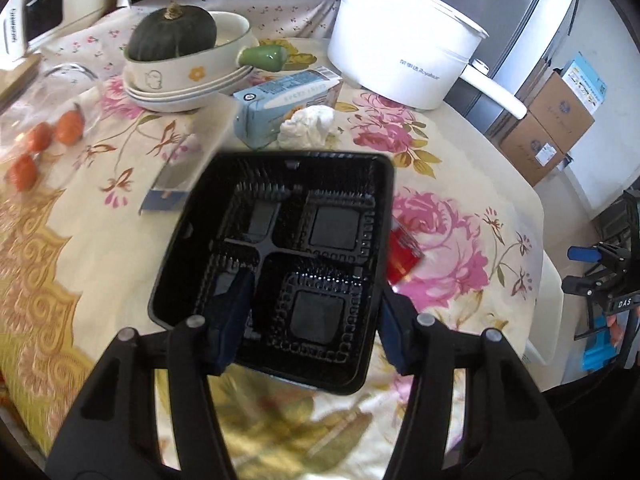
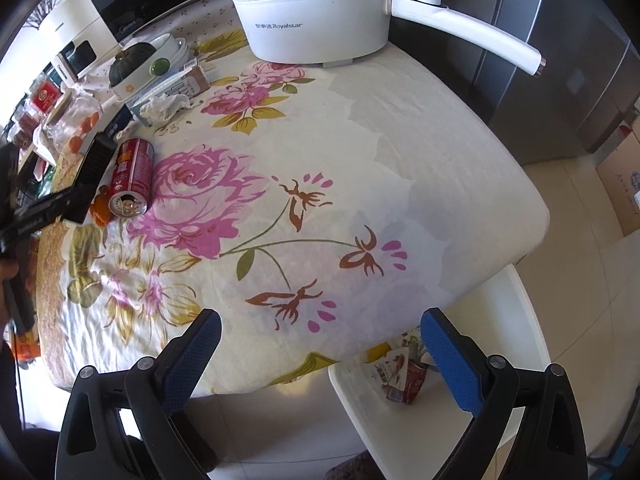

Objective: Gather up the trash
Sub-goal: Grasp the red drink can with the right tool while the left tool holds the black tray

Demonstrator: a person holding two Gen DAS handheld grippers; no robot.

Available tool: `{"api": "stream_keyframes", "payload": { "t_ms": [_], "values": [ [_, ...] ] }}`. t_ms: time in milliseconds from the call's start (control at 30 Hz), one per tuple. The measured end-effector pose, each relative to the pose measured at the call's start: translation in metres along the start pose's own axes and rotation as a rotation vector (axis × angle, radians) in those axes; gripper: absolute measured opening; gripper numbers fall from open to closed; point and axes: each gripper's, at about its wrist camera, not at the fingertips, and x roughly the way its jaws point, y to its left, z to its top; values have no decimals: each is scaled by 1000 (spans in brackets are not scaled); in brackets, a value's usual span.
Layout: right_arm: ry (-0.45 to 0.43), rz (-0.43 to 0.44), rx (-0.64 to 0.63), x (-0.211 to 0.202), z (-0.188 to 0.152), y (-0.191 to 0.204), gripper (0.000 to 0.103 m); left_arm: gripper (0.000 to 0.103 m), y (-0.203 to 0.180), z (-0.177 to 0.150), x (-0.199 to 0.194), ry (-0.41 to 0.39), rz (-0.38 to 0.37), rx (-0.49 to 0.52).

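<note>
From the left wrist, the left gripper [image 1: 310, 336] straddles the near right corner of a black plastic four-compartment food tray [image 1: 276, 264], one blue pad inside a near compartment and the other outside the right wall; the jaws stand at a middling width, and whether the pads already press the wall I cannot tell. The tray lies on the flower-printed tablecloth [image 1: 460, 184], well in from the table's right edge, with a red drink can [image 1: 404, 258] peeping from behind its right side. Toward the far edge lie a crumpled white tissue [image 1: 308, 126] against a pale blue carton [image 1: 280, 100], beside a white electric pot [image 1: 404, 40]. From the right wrist, the right gripper [image 2: 320, 360] hangs with jaws wide and nothing between them over the table's near right corner, above a white bin [image 2: 400, 432] on the floor that already holds a crumpled snack wrapper [image 2: 400, 376]. The red can lies on its side near the table's left edge, close beside the tray's wall. The step in hand looks like grasping the tray; next it likely wants a firm pinch on the thin wall, a level lift clear of the can, and a carry across to the bin.
</note>
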Motion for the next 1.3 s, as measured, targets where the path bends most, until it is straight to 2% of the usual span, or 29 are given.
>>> {"api": "stream_keyframes", "payload": {
  "t_ms": [433, 567, 800, 1100, 1300],
  "values": [
    [-14, 56, -7, 5, 11, 44, 101, 59, -14, -41, -73, -72, 192, -173],
    [-11, 98, -13, 14, 16, 64, 101, 59, -3, -51, -82, -97, 197, -264],
    [-11, 238, 35, 41, 34, 102, 100, 59, 11, -58, -89, -108, 201, -345],
    [-73, 301, 9, 66, 52, 154, 85, 59, 30, -65, -95, -115, 190, -402],
    [-111, 312, 81, 83, 60, 163, 80, 59, 39, -66, -99, -128, 169, -441]
  ]
}}
